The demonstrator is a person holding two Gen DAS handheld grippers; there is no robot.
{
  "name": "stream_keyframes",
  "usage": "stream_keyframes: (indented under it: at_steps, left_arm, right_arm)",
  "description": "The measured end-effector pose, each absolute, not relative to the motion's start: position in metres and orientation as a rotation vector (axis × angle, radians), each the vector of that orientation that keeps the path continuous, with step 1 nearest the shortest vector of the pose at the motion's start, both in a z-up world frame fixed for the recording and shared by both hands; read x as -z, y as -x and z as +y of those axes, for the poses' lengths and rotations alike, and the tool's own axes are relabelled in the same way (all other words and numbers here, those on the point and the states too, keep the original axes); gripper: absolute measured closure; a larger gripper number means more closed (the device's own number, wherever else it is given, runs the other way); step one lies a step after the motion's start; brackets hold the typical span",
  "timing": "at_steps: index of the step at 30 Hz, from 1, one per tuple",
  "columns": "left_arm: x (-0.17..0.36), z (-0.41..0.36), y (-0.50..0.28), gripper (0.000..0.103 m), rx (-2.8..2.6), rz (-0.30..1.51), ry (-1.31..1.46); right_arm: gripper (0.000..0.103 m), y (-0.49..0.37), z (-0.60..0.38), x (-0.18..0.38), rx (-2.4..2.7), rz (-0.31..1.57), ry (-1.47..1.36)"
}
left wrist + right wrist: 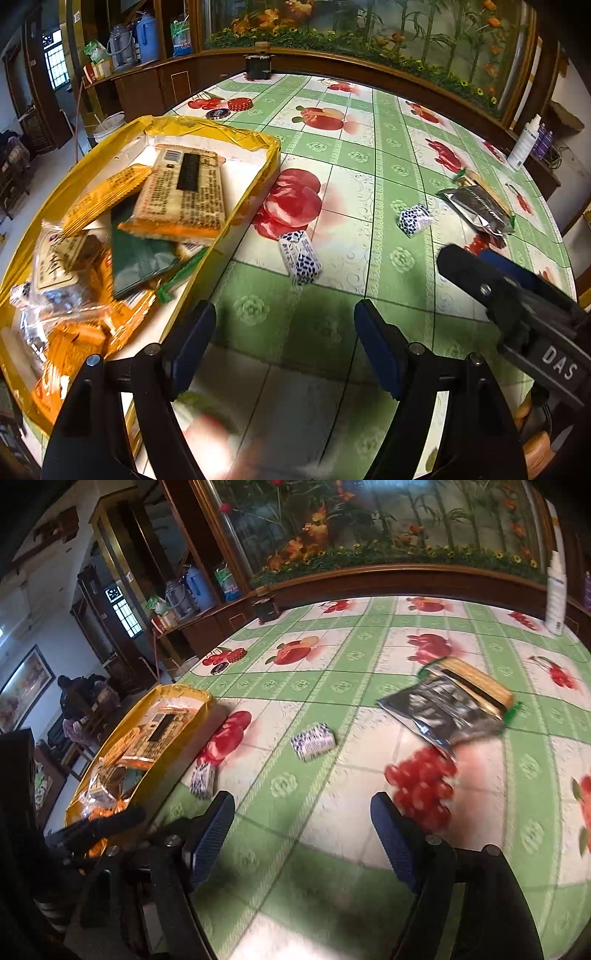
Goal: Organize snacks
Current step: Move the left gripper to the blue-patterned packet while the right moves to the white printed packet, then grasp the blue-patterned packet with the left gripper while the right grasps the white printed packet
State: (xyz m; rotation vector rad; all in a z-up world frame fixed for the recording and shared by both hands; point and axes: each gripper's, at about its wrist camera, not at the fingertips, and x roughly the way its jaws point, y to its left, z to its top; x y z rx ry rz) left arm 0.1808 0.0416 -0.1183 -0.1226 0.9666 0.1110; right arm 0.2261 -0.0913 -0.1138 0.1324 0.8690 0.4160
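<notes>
The left gripper (284, 325) hovers with its blue-padded fingers (376, 350) spread wide and nothing between them, touching nothing. Just ahead of its fingertips a small white snack packet with dark blue spots (300, 257) lies on the green-and-white fruit-print tablecloth (388, 155); to their left sits the yellow-rimmed tray (236, 134) piled with orange and green snack packs.

The right gripper (301, 812) is likewise parted and empty. A second spotted packet (313, 741) lies ahead of its fingers, a silver foil pouch (439, 709) ahead to their right.
</notes>
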Motion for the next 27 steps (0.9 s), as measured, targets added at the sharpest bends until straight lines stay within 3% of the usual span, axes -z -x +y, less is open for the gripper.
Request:
stream_keyframes:
  at_steps: [11, 13, 16, 19, 20, 21, 24, 27]
  left_arm:
    - [0.13, 0.023, -0.211, 0.025, -0.174, 0.933, 0.003]
    - [0.13, 0.021, -0.215, 0.025, -0.178, 0.924, -0.005]
    - [0.13, 0.018, -0.219, 0.026, -0.169, 0.921, -0.014]
    - [0.129, 0.016, -0.221, 0.035, -0.152, 0.916, -0.014]
    - [0.129, 0.014, -0.222, 0.043, -0.147, 0.911, -0.02]
    - [0.129, 0.013, -0.222, 0.06, -0.123, 0.907, -0.017]
    - [0.128, 0.006, -0.22, 0.079, -0.081, 0.901, -0.023]
    - [0.128, 0.004, -0.218, 0.085, -0.062, 0.902, -0.01]
  right_arm:
    - [0.036, -0.277, -0.062, 0.136, -0.415, 0.91, -0.013]
    - [0.043, -0.281, -0.06, 0.136, -0.398, 0.909, 0.02]
    - [0.065, -0.282, -0.061, 0.136, -0.369, 0.905, 0.06]
    - [0.069, -0.28, -0.066, 0.136, -0.364, 0.901, 0.07]
    - [0.07, -0.277, -0.068, 0.135, -0.36, 0.899, 0.068]
    - [0.07, -0.275, -0.071, 0.135, -0.358, 0.898, 0.061]
    - [0.07, -0.261, -0.086, 0.131, -0.358, 0.894, 0.017]
    - [0.07, -0.239, -0.105, 0.124, -0.354, 0.88, -0.036]
